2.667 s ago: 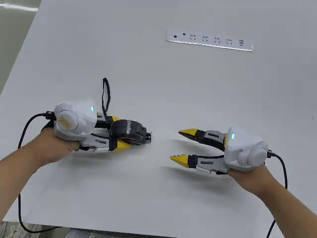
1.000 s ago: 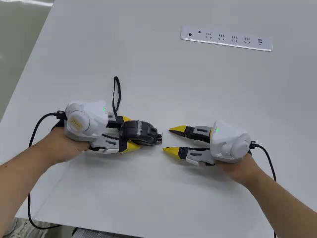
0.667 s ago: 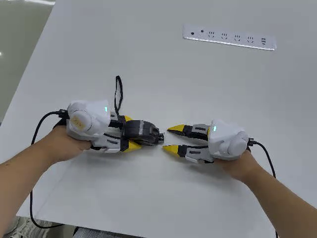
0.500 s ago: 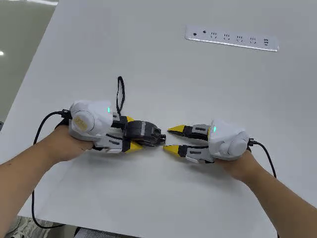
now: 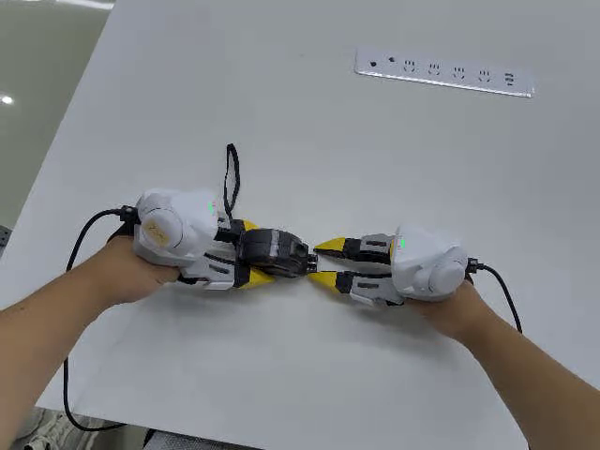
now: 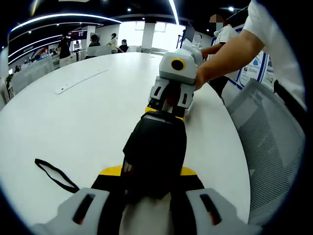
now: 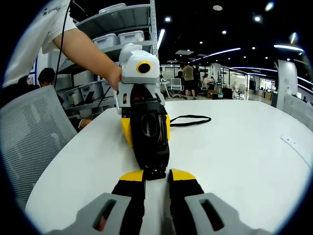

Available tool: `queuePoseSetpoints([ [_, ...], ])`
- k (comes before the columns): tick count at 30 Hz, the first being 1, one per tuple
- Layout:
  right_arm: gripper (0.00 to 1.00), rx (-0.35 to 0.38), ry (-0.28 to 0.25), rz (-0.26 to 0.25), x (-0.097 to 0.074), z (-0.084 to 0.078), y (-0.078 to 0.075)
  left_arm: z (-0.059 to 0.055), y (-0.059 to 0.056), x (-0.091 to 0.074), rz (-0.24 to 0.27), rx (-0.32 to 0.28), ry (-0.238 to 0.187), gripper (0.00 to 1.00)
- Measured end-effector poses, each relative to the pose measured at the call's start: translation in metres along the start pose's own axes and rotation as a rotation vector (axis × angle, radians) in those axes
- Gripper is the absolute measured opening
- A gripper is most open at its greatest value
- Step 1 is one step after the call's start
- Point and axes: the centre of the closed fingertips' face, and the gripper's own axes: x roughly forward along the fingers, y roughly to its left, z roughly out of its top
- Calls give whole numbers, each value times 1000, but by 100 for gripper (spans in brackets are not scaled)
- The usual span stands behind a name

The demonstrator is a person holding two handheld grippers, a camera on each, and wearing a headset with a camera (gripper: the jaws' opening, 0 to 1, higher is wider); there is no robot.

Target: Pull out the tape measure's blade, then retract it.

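Gripping the black, blocky tape measure [image 5: 277, 253] at frame centre on the smooth white table [image 5: 375, 159], the left gripper [image 5: 251, 251] was clenched on its matte case. The right gripper [image 5: 325, 262] held its yellow-tipped jaws slightly parted, flanking the blade tab [image 7: 155, 173].

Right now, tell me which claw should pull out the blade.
Right. The left claw is shut on the tape measure, anchoring it. The right claw is free, jaws apart, its tips flanking the case's blade end, so it likely only needs to close and draw back.
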Motion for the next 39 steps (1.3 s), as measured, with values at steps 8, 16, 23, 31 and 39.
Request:
queuePoseSetpoints([
  [8, 15, -17, -4, 11, 2, 0, 2, 0, 0, 0, -2, 1, -1, 32],
  [16, 14, -23, -7, 12, 2, -1, 3, 0, 0, 0, -2, 3, -1, 32],
  [23, 13, 5, -16, -4, 2, -1, 6, 0, 0, 0, -7, 21, 0, 32],
  [31, 13, 11, -23, -11, 1, -1, 5, 0, -1, 0, -17, 25, 0, 32],
  [39, 13, 14, -25, -10, 1, 0, 5, 0, 0, 1, -18, 25, 0, 32],
])
